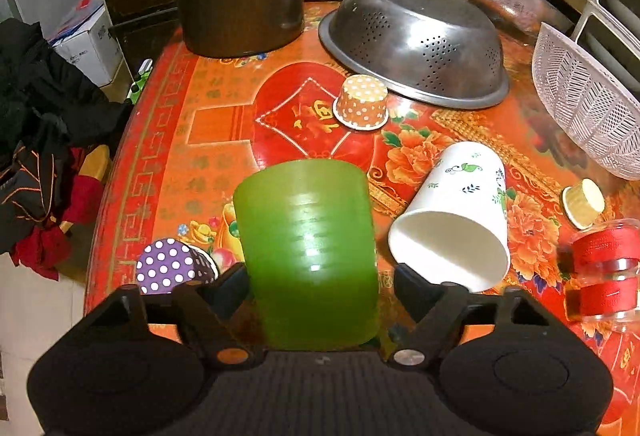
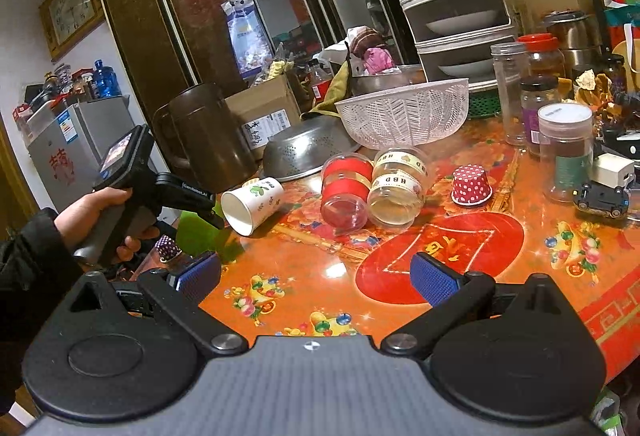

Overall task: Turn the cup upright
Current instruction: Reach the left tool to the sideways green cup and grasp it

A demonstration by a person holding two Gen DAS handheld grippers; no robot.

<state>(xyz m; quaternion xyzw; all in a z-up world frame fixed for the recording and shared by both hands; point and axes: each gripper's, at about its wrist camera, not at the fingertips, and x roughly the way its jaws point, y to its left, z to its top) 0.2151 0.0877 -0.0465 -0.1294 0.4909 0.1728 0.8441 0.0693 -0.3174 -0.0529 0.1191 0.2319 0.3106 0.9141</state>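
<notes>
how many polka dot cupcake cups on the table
3: orange cup by the metal colander, purple cup beside the green cup, red cup near the jars. Others may be hidden.

A: What is the left hand-held gripper (image 1: 318,276) holding?
B: It is gripping the green cup (image 1: 308,256), base pointing away.
A: Nearby?
B: A white cup (image 1: 456,220) is lying on the tabletop (image 1: 224,140).
</notes>
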